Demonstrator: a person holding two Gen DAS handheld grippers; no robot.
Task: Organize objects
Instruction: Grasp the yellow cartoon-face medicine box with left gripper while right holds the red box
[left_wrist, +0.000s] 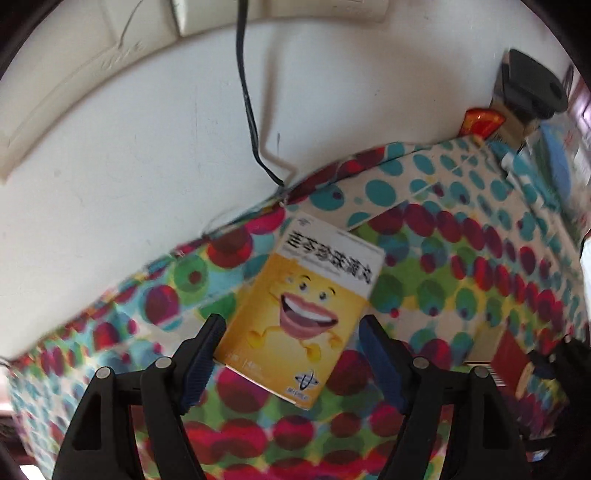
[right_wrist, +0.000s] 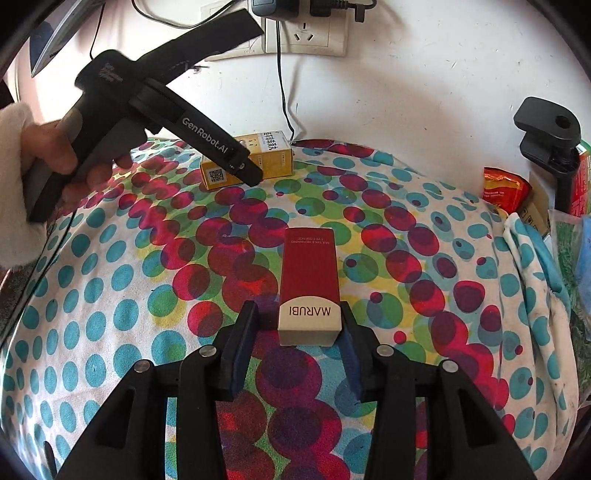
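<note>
A yellow box with a cartoon face (left_wrist: 295, 314) lies flat on the polka-dot cloth (left_wrist: 443, 258), close to the white wall. My left gripper (left_wrist: 291, 325) points steeply down over it, open, a finger on each side of the box and narrow gaps showing. The right wrist view shows the same box (right_wrist: 273, 158) at the cloth's far edge, with the left gripper (right_wrist: 251, 173) above it in a person's hand (right_wrist: 48, 155). A red box marked MARUBI (right_wrist: 310, 280) lies between the fingers of my right gripper (right_wrist: 297, 314). That gripper is open: the right finger is against the box, the left stands apart.
A wall socket (right_wrist: 303, 33) with plugs sits above, and a black cable (right_wrist: 284, 92) drops to the cloth. At the right edge stand a black clamp (right_wrist: 546, 136), a red packet (right_wrist: 502, 188) and cartons. The cloth folds down at the right.
</note>
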